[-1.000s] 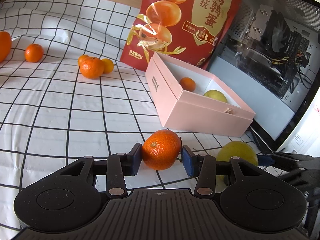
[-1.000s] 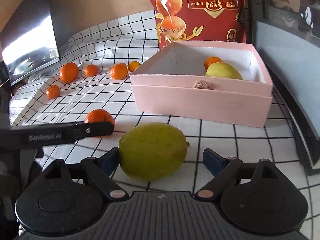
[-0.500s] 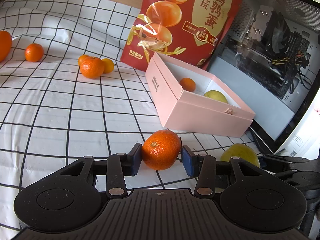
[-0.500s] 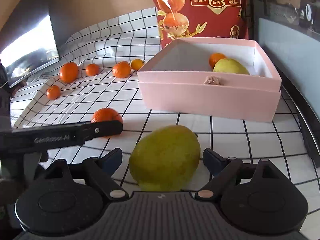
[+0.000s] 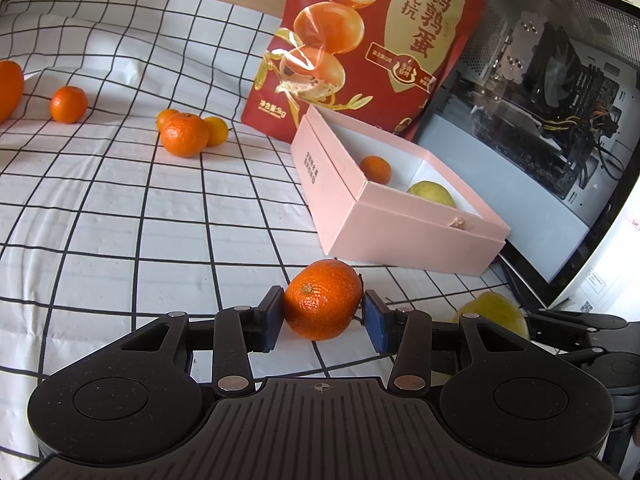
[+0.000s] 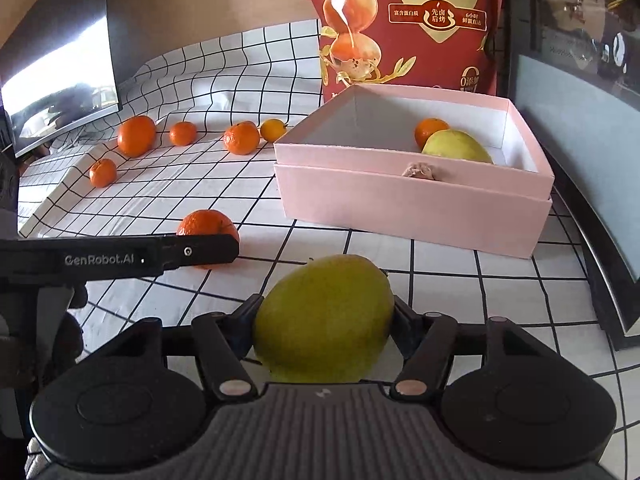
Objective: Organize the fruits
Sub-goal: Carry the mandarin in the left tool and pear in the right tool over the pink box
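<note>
My left gripper (image 5: 323,318) is shut on an orange tangerine (image 5: 323,300) that rests on the checked cloth; both blue pads press its sides. In the right wrist view one left finger (image 6: 192,250) crosses in front of that tangerine (image 6: 204,222). My right gripper (image 6: 325,312) is closing its jaws on a yellow-green citrus fruit (image 6: 324,316), and the pads touch both its sides. That fruit (image 5: 496,312) shows low right in the left wrist view. The open pink box (image 6: 400,208) ahead holds a small tangerine (image 6: 430,128) and a second yellow-green fruit (image 6: 456,148).
Several loose tangerines (image 6: 240,138) lie on the cloth at the far left. A red snack bag (image 5: 368,48) stands behind the pink box (image 5: 400,236). A glass-sided computer case (image 5: 540,120) rises on the right, and a monitor (image 6: 60,72) stands at the far left.
The right gripper's jaws have closed in from wide open onto the yellow-green fruit, which now sits deeper between the fingers. The left gripper and its tangerine have not moved.
</note>
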Demonstrator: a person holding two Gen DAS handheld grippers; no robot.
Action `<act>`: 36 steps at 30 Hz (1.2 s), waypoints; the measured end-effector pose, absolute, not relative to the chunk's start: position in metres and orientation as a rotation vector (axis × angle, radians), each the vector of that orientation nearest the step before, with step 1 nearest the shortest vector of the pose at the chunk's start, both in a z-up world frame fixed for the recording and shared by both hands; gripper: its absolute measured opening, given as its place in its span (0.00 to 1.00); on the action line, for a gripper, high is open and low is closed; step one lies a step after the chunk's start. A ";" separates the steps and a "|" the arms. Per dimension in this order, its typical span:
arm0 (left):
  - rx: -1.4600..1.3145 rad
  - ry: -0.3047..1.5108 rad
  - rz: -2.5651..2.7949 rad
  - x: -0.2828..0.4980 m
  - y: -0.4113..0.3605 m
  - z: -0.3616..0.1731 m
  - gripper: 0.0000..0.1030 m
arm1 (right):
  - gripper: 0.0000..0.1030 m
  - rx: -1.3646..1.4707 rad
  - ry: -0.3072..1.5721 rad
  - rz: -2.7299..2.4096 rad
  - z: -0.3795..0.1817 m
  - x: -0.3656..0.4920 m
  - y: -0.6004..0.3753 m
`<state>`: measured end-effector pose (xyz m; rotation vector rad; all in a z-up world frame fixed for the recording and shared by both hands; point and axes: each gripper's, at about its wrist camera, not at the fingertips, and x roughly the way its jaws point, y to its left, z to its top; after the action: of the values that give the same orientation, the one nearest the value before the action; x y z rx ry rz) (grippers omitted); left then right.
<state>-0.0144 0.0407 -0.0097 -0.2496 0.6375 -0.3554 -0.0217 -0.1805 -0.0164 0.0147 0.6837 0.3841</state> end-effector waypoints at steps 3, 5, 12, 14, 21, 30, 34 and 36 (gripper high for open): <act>-0.222 0.636 -0.348 -0.014 0.037 -0.008 0.46 | 0.64 -0.011 0.674 0.354 -0.016 -0.024 -0.183; -0.230 0.652 -0.361 -0.009 0.034 -0.005 0.46 | 0.64 -0.014 0.670 0.337 -0.014 -0.024 -0.188; -0.329 0.533 -0.485 0.039 0.029 0.065 0.46 | 0.64 0.026 0.534 0.311 0.054 -0.016 -0.202; -0.322 0.455 -0.447 0.057 0.023 0.087 0.46 | 0.64 -0.018 0.452 0.275 0.087 -0.011 -0.199; -0.383 0.433 -0.427 0.114 0.003 0.059 0.46 | 0.64 -0.192 0.295 0.051 0.159 0.043 -0.181; -0.161 0.551 -0.429 0.126 -0.023 0.028 0.46 | 0.64 -0.085 0.502 0.032 0.123 0.109 -0.183; -0.077 0.538 -0.415 0.122 -0.032 0.028 0.46 | 0.64 -0.051 0.566 0.037 0.109 0.120 -0.187; -0.094 0.495 -0.405 0.118 -0.027 0.032 0.46 | 0.64 -0.073 0.569 0.034 0.105 0.122 -0.185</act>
<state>0.1176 -0.0272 0.0319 -0.0941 0.4951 -0.4049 0.1218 -0.1851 0.1046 -0.0729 0.5687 0.0337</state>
